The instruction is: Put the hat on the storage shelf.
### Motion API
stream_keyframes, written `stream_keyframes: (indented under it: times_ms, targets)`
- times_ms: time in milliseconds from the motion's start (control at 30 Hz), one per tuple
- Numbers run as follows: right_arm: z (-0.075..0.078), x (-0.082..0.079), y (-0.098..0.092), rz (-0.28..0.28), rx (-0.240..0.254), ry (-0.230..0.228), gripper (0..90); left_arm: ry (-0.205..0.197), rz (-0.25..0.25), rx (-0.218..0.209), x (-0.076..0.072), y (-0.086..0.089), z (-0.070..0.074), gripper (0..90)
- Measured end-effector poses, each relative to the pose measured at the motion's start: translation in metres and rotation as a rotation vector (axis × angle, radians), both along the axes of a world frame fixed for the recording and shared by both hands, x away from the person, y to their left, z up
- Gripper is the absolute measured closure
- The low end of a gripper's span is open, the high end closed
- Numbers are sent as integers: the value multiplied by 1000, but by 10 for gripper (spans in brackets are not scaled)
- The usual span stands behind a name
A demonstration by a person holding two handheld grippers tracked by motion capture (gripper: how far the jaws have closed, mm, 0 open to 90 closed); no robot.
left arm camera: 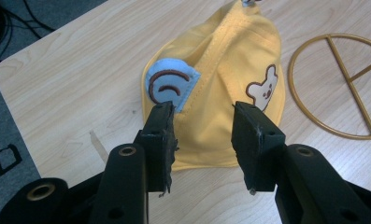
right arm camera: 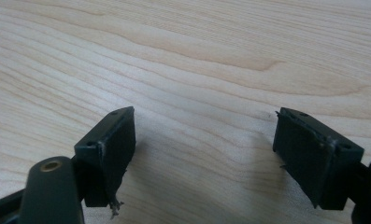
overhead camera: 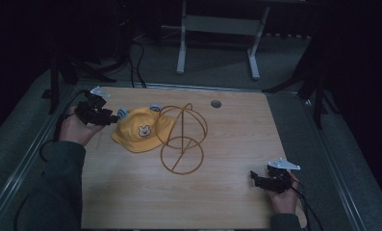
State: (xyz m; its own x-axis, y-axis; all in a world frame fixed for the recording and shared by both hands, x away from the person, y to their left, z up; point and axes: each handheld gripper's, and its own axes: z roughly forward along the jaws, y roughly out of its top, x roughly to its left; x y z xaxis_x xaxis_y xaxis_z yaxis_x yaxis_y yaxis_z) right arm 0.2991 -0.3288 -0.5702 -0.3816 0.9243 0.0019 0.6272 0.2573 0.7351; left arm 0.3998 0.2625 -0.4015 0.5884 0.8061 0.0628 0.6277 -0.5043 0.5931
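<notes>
A yellow child's hat with a bear patch and blue ears lies on the wooden table, left of centre. Its right side touches a gold wire frame made of rings and spokes. My left gripper is at the hat's left edge. In the left gripper view its jaws stand open just above the hat, next to a blue ear, and the pads do not press on the cloth. The wire frame lies to the right. My right gripper rests near the front right, open over bare wood.
A round hole sits in the tabletop near the far edge. Behind the table a white stand rises from the grey floor. Cables run from both grippers off the table's sides. The table's left corner is close to my left gripper.
</notes>
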Motion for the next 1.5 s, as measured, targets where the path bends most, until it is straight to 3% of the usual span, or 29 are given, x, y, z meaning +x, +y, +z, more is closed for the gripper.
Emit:
stream_keyframes:
  times_ms: [600,833,1100,1500]
  targets:
    - [0,0,0,-2,1,0,206,48,-125,37,15,-24,6,589]
    - [0,0,0,-2,1,0,206,59,-141,48,24,-33,9,585]
    - [0,0,0,-2,1,0,206,69,-128,65,36,-42,8,534]
    - [0,0,0,-2,1,0,206,101,-143,139,55,-64,2,464]
